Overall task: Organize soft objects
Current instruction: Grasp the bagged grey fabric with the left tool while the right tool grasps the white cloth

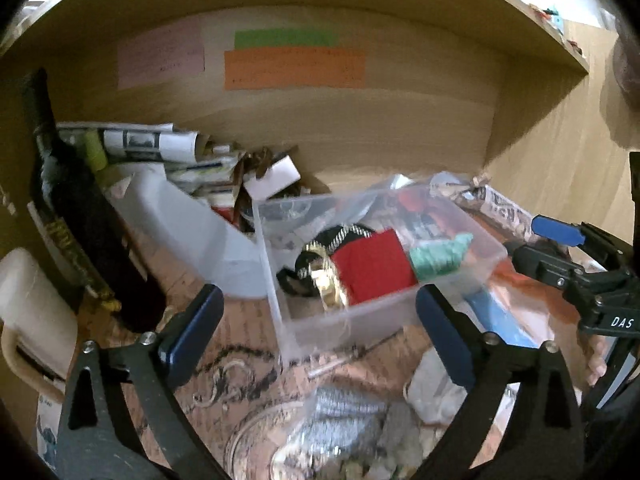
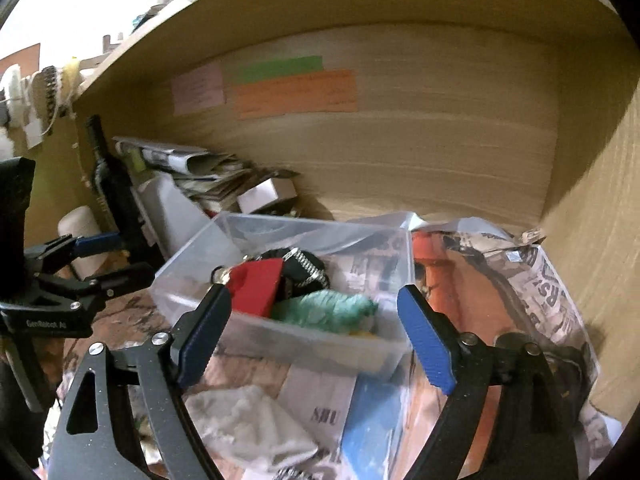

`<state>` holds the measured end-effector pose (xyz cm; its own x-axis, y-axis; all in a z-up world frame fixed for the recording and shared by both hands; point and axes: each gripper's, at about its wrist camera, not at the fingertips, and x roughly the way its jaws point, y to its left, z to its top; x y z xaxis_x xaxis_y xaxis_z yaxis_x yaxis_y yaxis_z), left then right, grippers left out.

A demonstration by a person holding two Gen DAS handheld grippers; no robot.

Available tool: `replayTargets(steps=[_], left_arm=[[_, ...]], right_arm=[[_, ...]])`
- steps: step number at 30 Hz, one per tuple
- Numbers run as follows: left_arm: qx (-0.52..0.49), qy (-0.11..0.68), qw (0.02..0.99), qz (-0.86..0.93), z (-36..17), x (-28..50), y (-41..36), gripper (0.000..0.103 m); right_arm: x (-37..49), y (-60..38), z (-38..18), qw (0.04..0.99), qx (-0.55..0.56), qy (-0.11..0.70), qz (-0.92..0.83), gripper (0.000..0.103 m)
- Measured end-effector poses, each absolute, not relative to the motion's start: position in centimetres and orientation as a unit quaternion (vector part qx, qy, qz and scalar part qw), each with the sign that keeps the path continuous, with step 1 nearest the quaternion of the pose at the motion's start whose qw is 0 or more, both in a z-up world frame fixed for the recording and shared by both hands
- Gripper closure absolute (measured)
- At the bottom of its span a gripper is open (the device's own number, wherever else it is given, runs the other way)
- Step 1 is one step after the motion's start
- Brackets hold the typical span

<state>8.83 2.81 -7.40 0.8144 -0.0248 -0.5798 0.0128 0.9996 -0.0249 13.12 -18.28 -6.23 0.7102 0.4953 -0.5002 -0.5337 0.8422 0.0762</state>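
A clear plastic bin point(image 1: 265, 248) point(image 2: 192, 266) stands on the shelf floor. It holds a red cloth point(image 1: 372, 268) point(image 2: 256, 284), a green knitted piece point(image 1: 440, 256) point(image 2: 332, 308) and a black item with a metal chain point(image 1: 316, 258) point(image 2: 304, 268). My left gripper point(image 1: 320, 328) is open, with the bin's near corner between its fingers and the pads clear of it. My right gripper point(image 2: 316, 340) is open too, astride the bin's near wall without touching it. Each gripper also shows in the other's view: the right gripper point(image 1: 524, 238) and the left gripper point(image 2: 134, 256).
A dark bottle point(image 1: 80, 216), a white jug point(image 1: 180, 224) and rolled newspapers point(image 1: 152, 144) crowd the left. A newspaper-print plastic bag point(image 2: 520, 280) lies right of the bin. A white cloth point(image 2: 248, 420), a blue book point(image 2: 372, 424) and grey knitwear point(image 1: 340, 420) lie in front.
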Motion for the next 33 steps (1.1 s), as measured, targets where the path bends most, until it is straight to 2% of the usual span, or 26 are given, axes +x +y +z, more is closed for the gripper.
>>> replayTargets(steps=[18, 19, 22, 24, 26, 30, 33], left_arm=[[-0.036, 0.414, 0.909, -0.037, -15.8, 7.4, 3.2, 0.004], [-0.041, 0.416, 0.908, -0.039, -16.0, 7.5, 3.2, 0.005], [-0.058, 0.430, 0.899, -0.056, -16.8, 7.9, 3.2, 0.023], [-0.057, 0.427, 0.901, -0.058, -16.9, 7.9, 3.1, 0.026], [-0.053, 0.425, 0.901, -0.066, -16.9, 7.8, 2.8, 0.040], [-0.056, 0.420, 0.903, -0.068, -16.5, 7.8, 2.7, 0.051], [-0.055, 0.412, 0.907, -0.069, -15.9, 7.6, 2.7, 0.059]], right_arm=[[11.6, -15.6, -14.2, 0.864, -0.060, 0.381, 0.323, 0.020], [11.6, -15.5, -14.4, 0.863, -0.061, 0.383, 0.325, 0.020], [11.9, -15.2, -15.0, 0.856, -0.065, 0.394, 0.327, 0.021], [12.0, -15.3, -15.3, 0.852, -0.064, 0.401, 0.331, 0.032], [12.0, -15.3, -15.3, 0.852, -0.064, 0.399, 0.331, 0.037], [11.7, -15.1, -15.3, 0.853, -0.066, 0.393, 0.337, 0.061], [11.4, -15.0, -14.9, 0.858, -0.067, 0.382, 0.338, 0.068]])
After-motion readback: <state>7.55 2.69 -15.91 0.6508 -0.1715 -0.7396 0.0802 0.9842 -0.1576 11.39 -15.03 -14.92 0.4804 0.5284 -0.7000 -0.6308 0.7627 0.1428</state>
